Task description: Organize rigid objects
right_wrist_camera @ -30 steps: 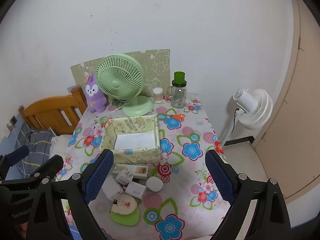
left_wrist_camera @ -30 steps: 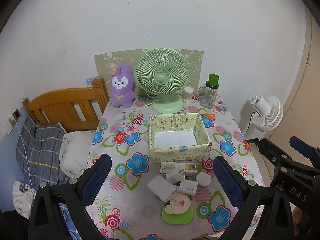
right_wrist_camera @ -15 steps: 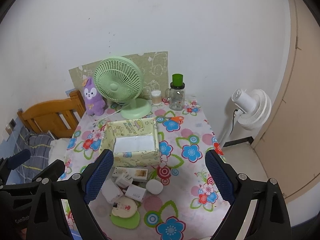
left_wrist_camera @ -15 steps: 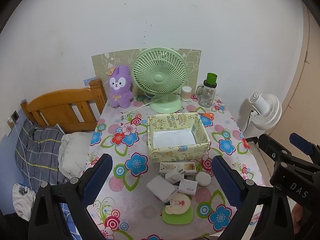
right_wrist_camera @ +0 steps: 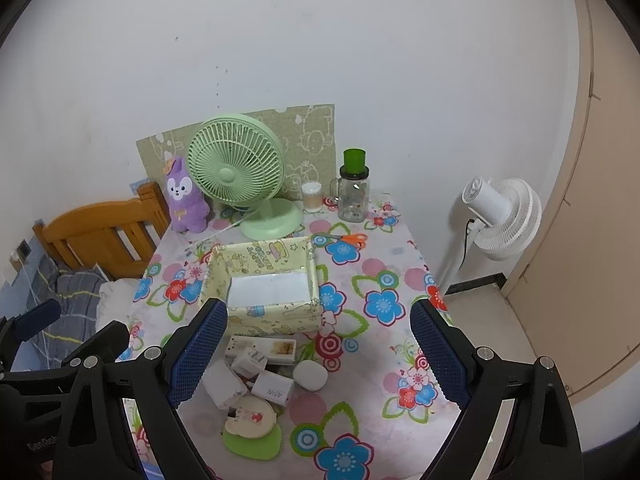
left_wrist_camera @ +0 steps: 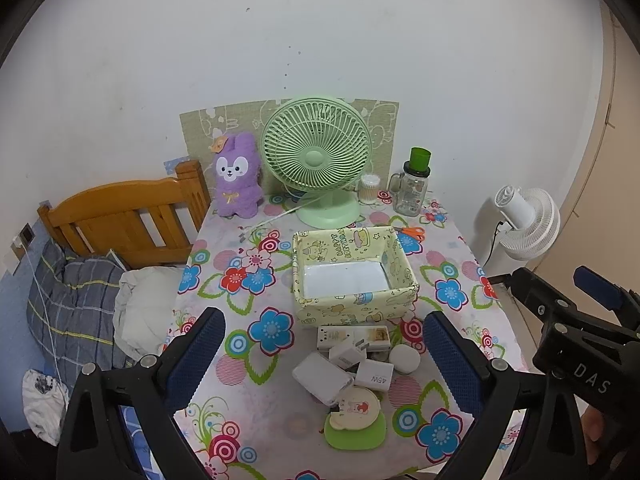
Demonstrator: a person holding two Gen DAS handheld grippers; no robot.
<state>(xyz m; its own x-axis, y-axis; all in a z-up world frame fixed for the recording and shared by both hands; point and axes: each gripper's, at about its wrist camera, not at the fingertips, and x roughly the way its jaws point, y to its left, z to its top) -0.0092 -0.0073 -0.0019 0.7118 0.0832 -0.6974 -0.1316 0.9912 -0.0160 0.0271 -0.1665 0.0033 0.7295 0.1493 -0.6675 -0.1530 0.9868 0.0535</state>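
- A green fan (left_wrist_camera: pixel 316 160), a purple plush toy (left_wrist_camera: pixel 237 176) and a jar (left_wrist_camera: pixel 412 190) are standing at the table's (left_wrist_camera: pixel 224 248) far edge.
- White chargers (left_wrist_camera: pixel 352 364) are lying clustered just in front of the empty yellow box (left_wrist_camera: pixel 352 268).
- The left gripper (left_wrist_camera: pixel 324 364) and right gripper (right_wrist_camera: pixel 318 354) are hovering above the table, both spread wide and gripping nothing.

The table (left_wrist_camera: pixel 224 248) cloth is white with blue, red and pink flowers. The box (left_wrist_camera: pixel 352 308) is pale yellow with little cartoon pictures, white inside. The fan (left_wrist_camera: pixel 316 156) is light green. The bunny (left_wrist_camera: pixel 236 176) is purple. The scissors (left_wrist_camera: pixel 412 232) are orange. The chargers (left_wrist_camera: pixel 374 374) are white. The tool (left_wrist_camera: pixel 324 360) pads are blue.
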